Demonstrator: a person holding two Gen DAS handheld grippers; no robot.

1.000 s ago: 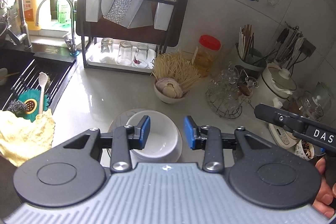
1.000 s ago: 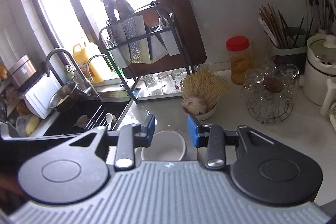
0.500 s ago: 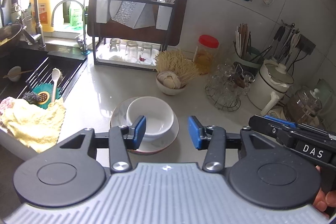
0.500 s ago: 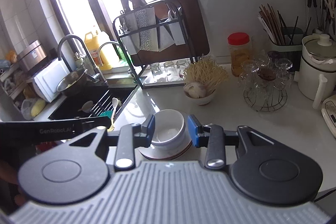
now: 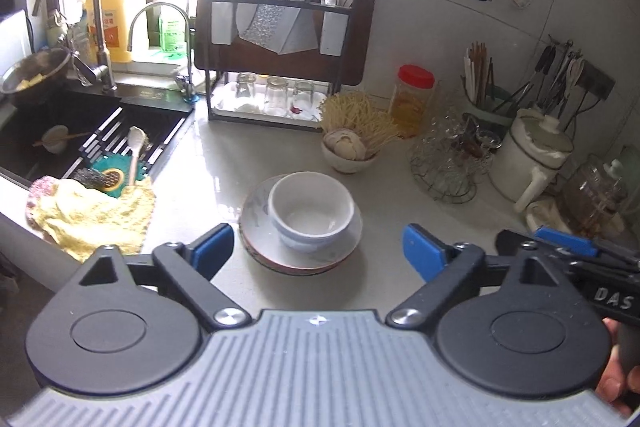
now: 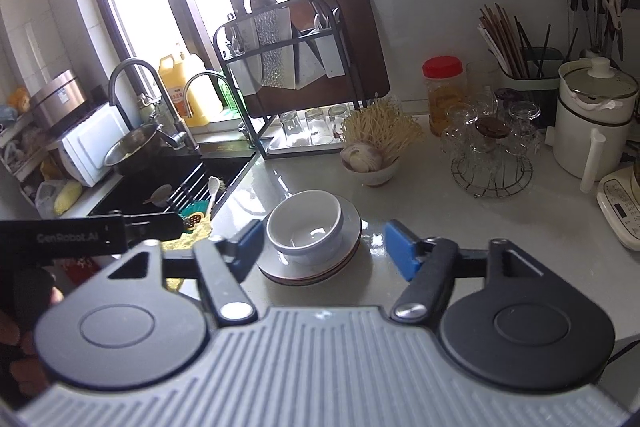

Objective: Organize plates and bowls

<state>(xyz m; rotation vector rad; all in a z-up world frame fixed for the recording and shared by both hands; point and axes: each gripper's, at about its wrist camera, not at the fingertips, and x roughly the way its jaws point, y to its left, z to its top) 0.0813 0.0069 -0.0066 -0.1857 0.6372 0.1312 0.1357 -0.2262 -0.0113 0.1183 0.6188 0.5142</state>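
- A white bowl point(image 5: 311, 209) sits inside the top plate of a short stack of plates point(image 5: 301, 255) on a pale surface point(image 5: 224, 163), near its front edge and a little way from the sink point(image 5: 80, 131) at the left edge.
- The left gripper point(image 5: 318, 250) hovers short of the stack. Its jaws have just been opening and now stand spread wide, with nothing between the blue pads.
- The right gripper point(image 6: 323, 246) also hangs just short of the stack. Its jaws have just been opening too and are spread, less widely; the bowl shows in the gap but no pad touches it.
- Both views now show the stack farther off than a second ago, so the grippers have pulled back from it.
- Judgement: bowl and plates look set down and released, so this stacking step seems finished.
- A second bowl point(image 5: 347, 154) holding garlic stands behind the stack, towards the back edge.
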